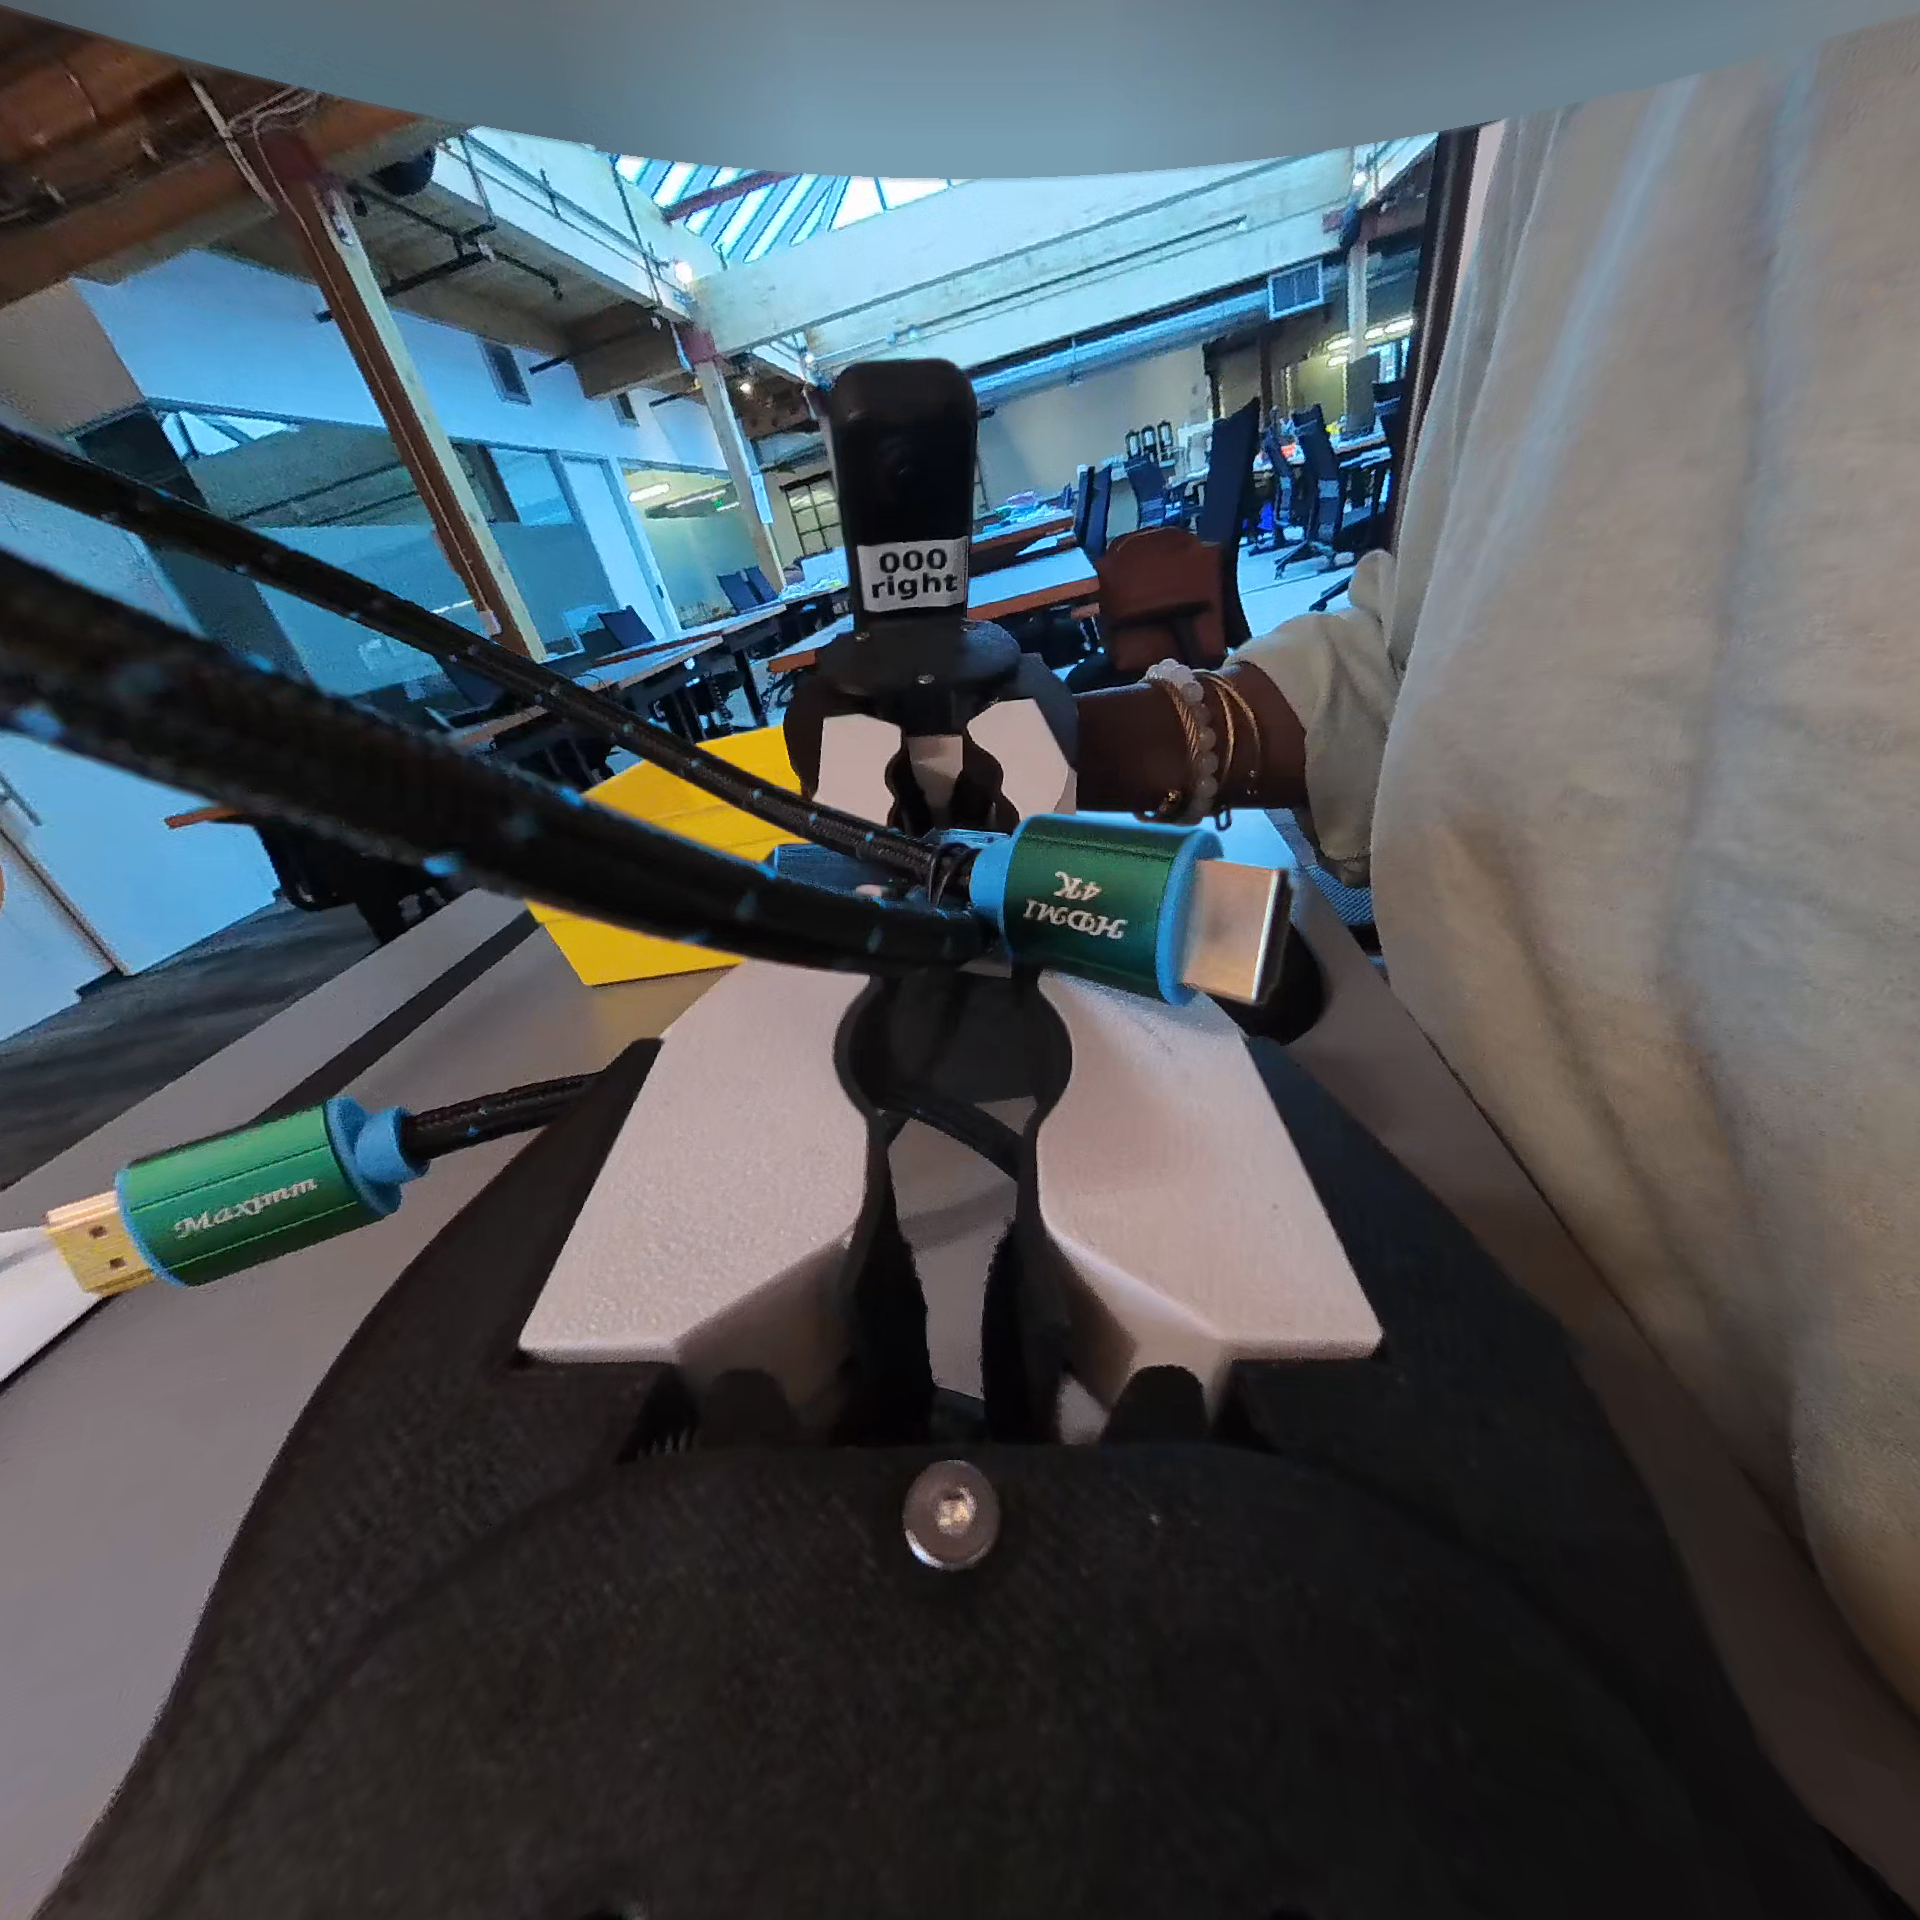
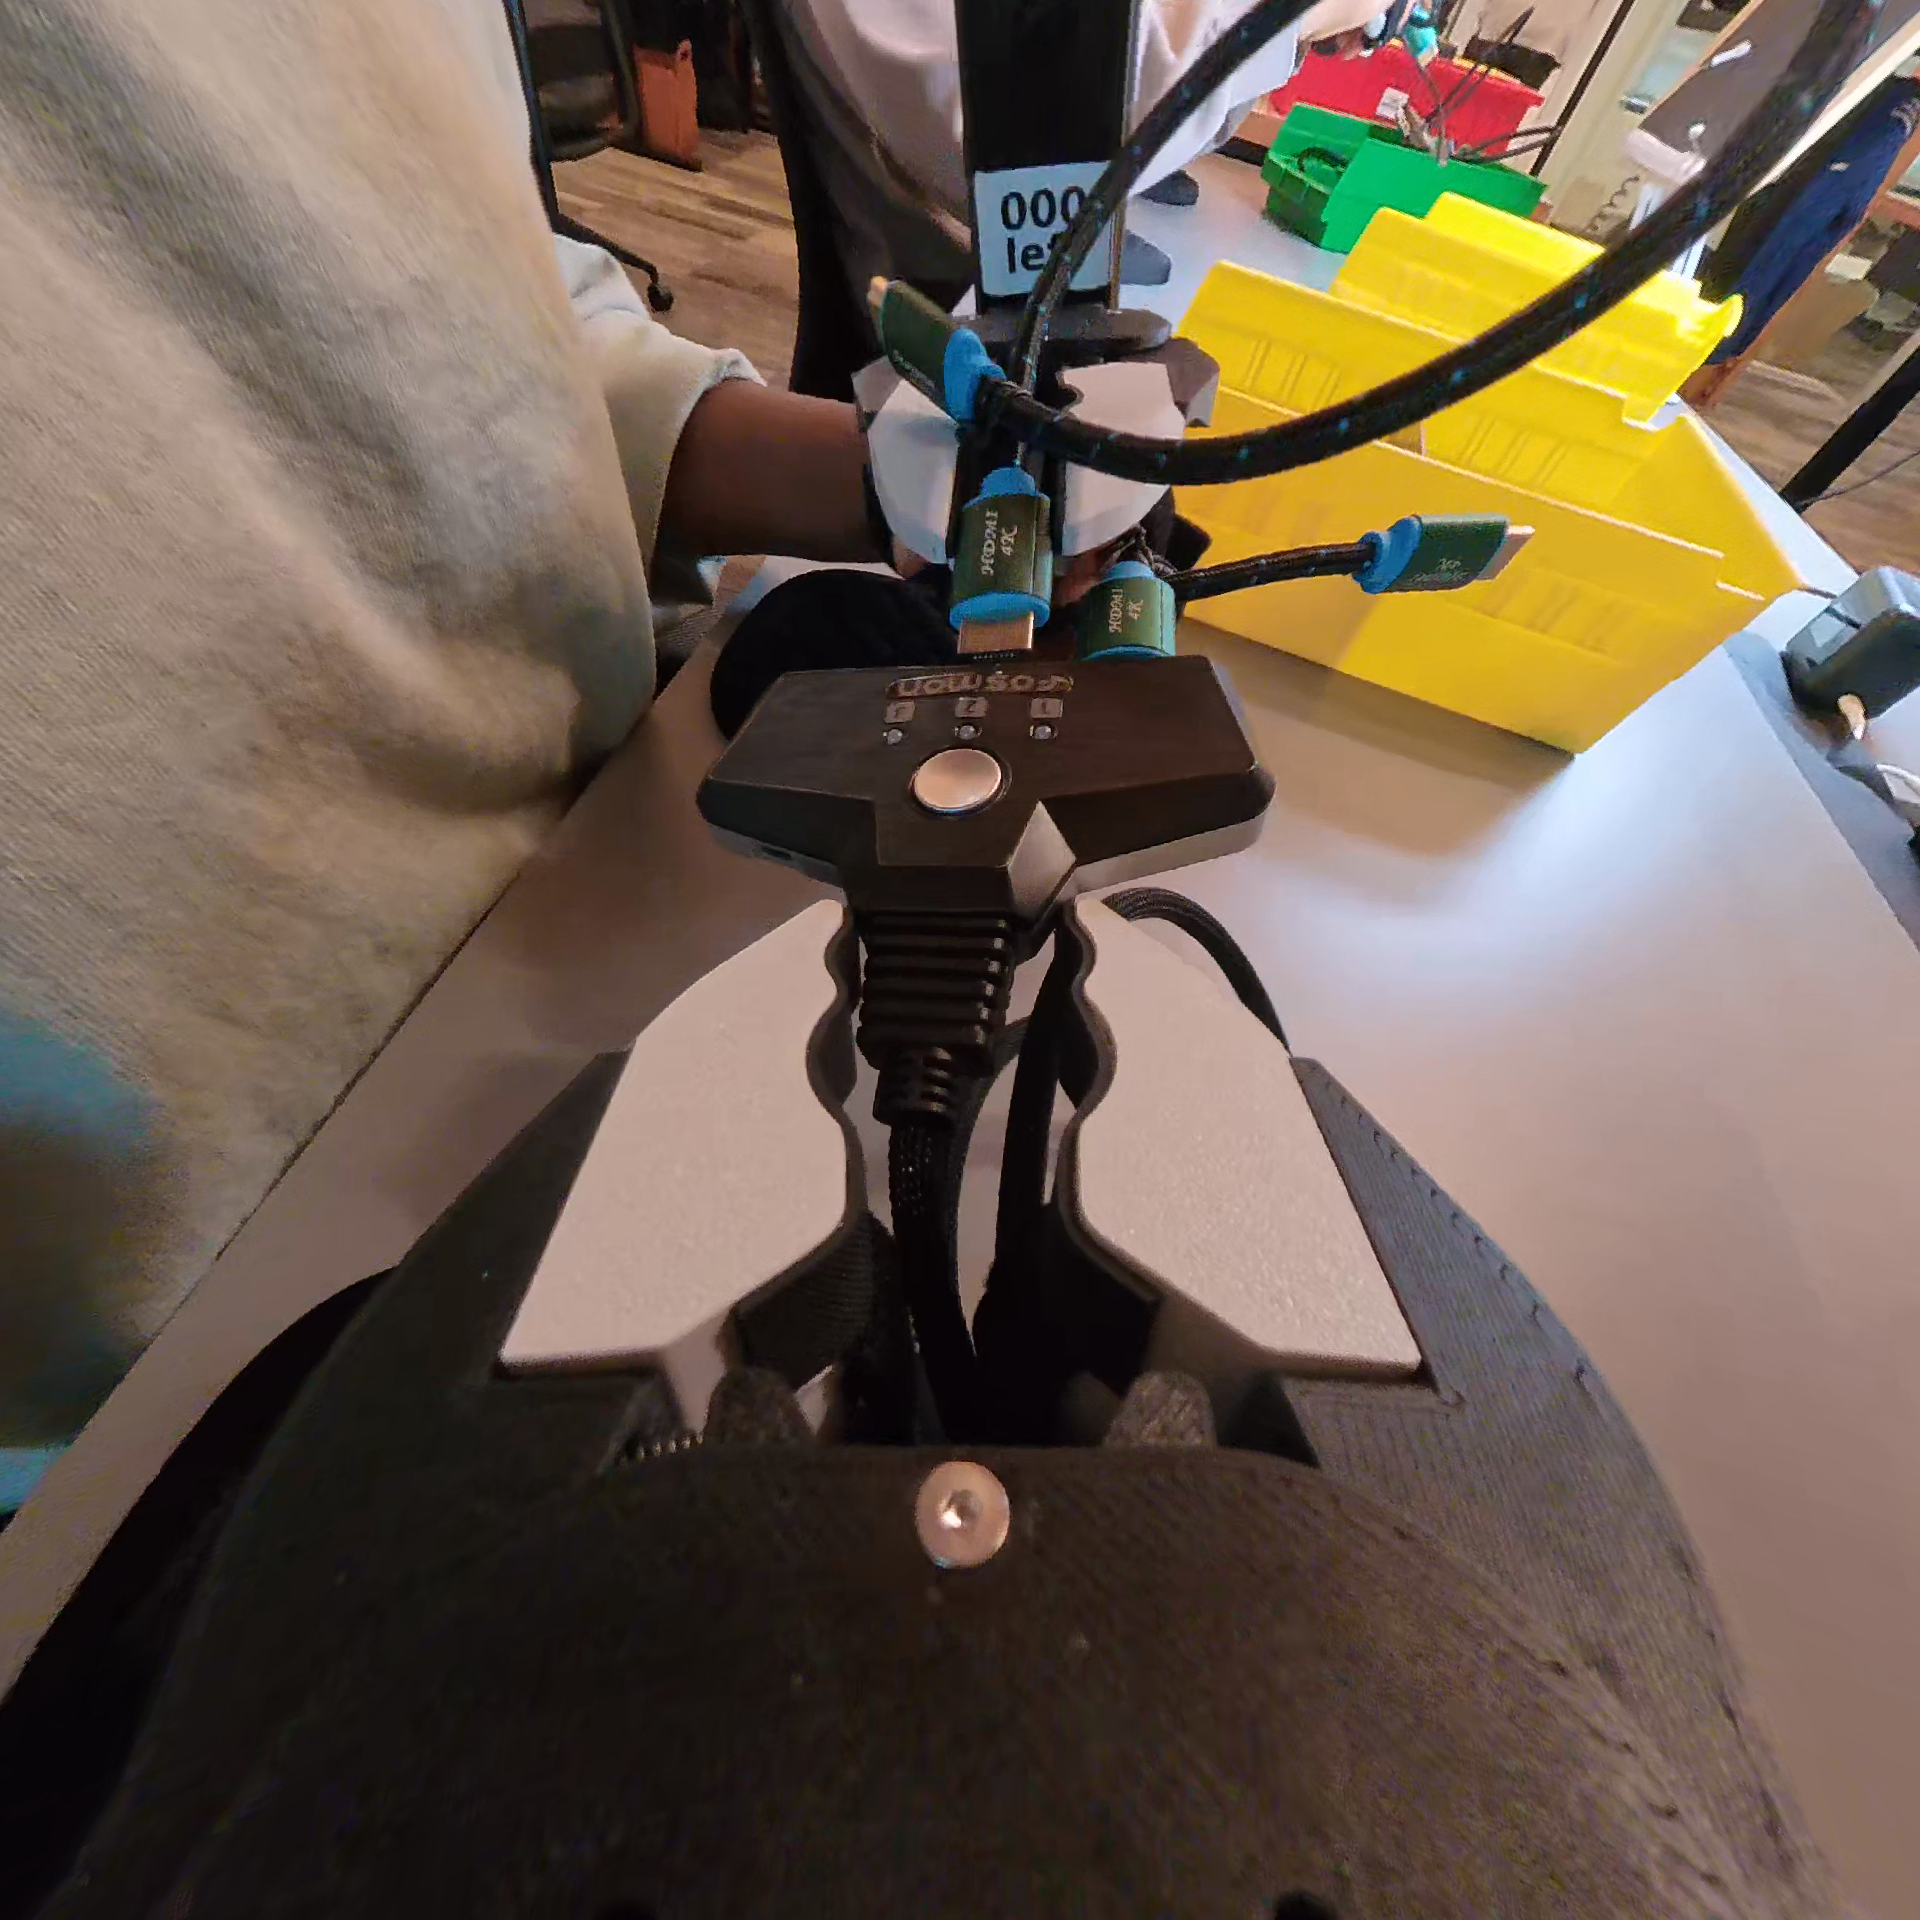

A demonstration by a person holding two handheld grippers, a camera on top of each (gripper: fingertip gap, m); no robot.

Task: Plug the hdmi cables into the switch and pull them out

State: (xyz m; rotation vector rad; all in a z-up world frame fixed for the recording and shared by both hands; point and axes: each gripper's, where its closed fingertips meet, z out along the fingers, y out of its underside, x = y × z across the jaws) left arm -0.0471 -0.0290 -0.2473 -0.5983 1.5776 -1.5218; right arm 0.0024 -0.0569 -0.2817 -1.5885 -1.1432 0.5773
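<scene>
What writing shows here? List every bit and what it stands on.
I don't quote writing; these bear it:
White sticker, left wrist view: short, legible.
White sticker, right wrist view: partly behind a cable.
Green plugs: script, legible.
Switch: raised logo, small port marks.

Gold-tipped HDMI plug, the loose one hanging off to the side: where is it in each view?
Left wrist view: the gold-tipped plug is at lower left, low over the table, tip pointing left.
Right wrist view: the same plug is right of centre, above the middle, tip pointing right, in front of the yellow bin.
Shared landmark: the yellow bin, behind the cables in the left wrist view.
</scene>
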